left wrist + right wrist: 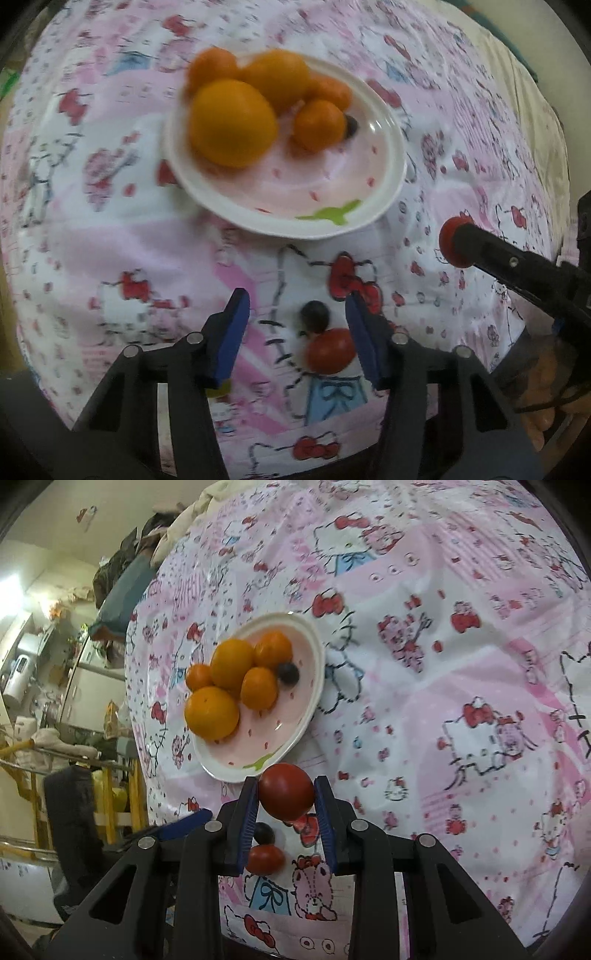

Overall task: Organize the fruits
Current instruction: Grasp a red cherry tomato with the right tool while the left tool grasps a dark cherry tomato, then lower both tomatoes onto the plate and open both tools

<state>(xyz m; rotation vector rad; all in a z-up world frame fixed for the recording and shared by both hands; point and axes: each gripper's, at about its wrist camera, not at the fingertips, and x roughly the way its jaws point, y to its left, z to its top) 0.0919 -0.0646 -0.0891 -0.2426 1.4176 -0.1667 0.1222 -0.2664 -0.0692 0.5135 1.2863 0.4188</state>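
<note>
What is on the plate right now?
The plate holds five orange fruits in a cluster and one dark berry beside them. Anything beneath the cluster is hidden.

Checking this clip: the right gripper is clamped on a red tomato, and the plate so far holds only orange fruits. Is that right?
Not quite. The right gripper does clamp the red tomato, but the plate also holds a dark berry beside the orange fruits. The right wrist view shows it.
</note>
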